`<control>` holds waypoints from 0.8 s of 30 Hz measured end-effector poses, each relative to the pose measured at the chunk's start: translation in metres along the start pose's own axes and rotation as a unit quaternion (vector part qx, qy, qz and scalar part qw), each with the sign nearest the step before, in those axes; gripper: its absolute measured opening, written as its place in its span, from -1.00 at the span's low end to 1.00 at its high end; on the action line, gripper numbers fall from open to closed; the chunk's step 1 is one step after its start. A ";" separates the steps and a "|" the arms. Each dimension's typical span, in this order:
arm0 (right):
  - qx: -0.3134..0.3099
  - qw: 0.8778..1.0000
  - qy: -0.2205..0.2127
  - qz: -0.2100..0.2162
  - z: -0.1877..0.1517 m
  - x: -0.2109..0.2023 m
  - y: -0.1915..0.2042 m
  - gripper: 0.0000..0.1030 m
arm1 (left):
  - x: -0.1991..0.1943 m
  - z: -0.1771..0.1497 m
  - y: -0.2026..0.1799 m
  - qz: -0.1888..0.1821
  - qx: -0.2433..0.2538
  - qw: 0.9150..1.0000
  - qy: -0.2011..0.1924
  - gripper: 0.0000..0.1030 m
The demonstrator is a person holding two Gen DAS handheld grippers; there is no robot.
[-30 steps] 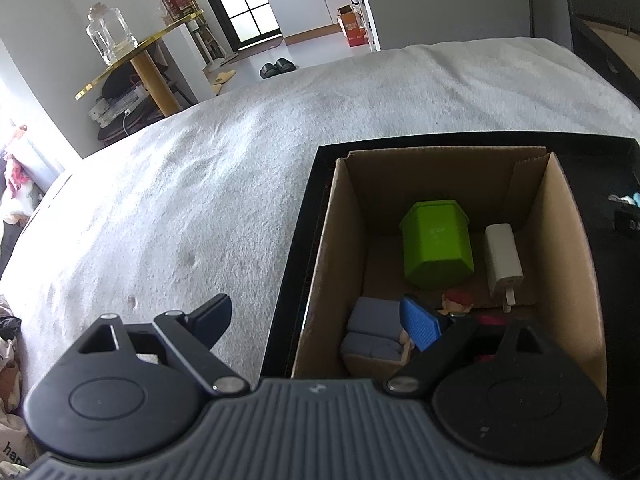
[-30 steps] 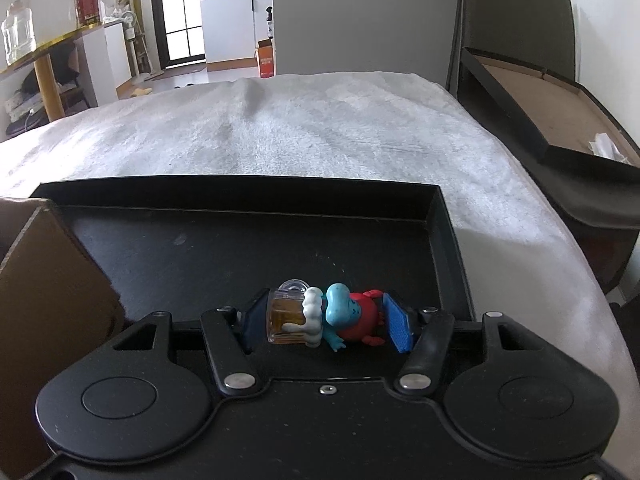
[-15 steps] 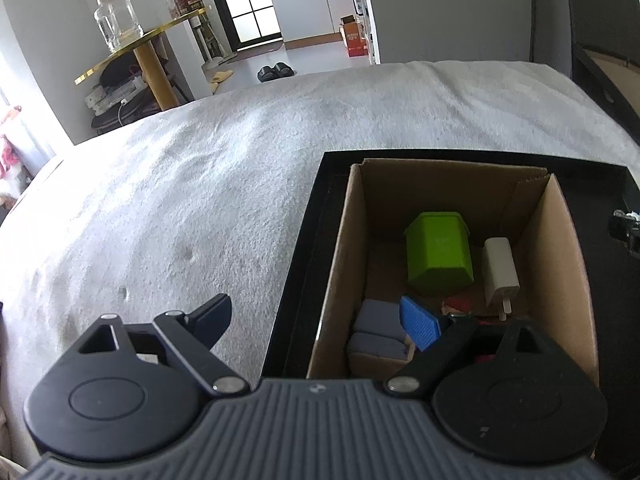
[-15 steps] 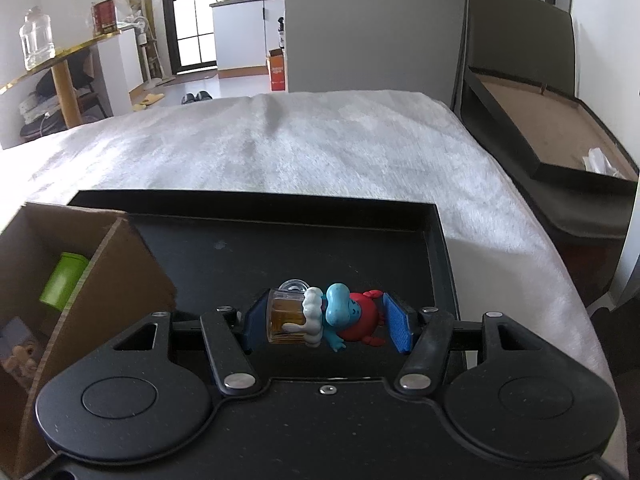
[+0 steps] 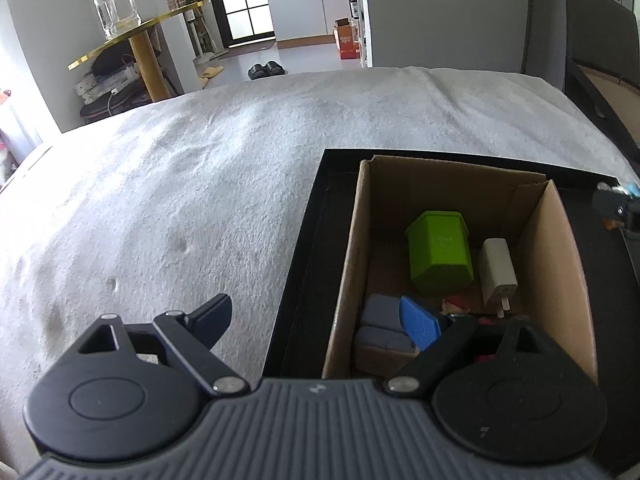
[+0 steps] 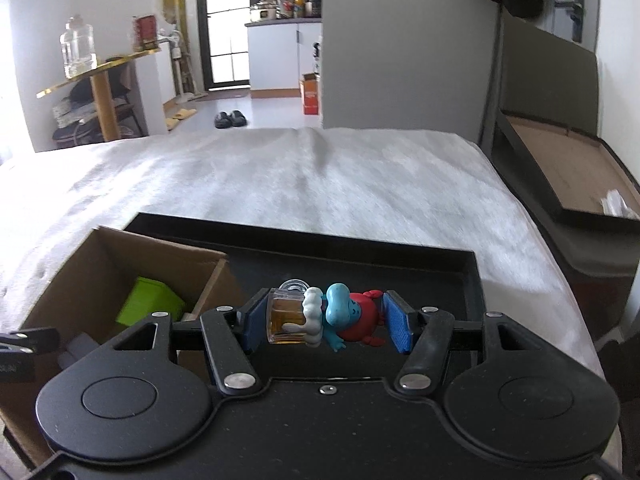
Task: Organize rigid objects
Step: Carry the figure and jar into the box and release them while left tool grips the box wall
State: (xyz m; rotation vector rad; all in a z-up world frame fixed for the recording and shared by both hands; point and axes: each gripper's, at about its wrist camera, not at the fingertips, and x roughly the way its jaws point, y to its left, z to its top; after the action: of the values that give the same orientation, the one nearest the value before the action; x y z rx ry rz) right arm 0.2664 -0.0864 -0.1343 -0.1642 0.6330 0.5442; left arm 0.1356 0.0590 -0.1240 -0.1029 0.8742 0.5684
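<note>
Your right gripper (image 6: 326, 320) clamps the small, light, hard-plastic figurine (image 6: 324, 318) sideways above the black tray (image 6: 472, 276), beside the cardboard box (image 5: 448, 184), while your left gripper (image 5: 316, 314) hangs open, empty.

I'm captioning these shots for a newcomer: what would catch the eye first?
The bright blue, red and white figurine with a small amber mug, clamped between the blue pads of the right hand-held gripper above the black tray. Next, the lime-green plastic bin inside the open brown cardboard box, beside a white charger plug.
</note>
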 end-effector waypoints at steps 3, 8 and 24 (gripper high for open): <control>-0.003 1.000 -0.005 0.005 0.006 -0.002 0.008 0.13 | -0.001 0.000 0.005 -0.006 -0.005 1.000 -0.001 0.75; -0.014 1.000 -0.016 0.018 0.012 -0.006 0.025 0.13 | 0.000 -0.003 0.008 -0.020 -0.009 1.000 -0.002 0.74; -0.056 0.997 -0.011 0.060 0.013 -0.016 0.066 0.13 | -0.001 -0.007 0.018 -0.038 -0.025 0.999 -0.003 0.68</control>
State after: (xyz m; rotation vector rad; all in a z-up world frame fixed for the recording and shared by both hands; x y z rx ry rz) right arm 0.2276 -0.0335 -0.1137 -0.2254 0.5930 0.6970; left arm 0.1207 0.0714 -0.1256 -0.1779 0.8470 0.5195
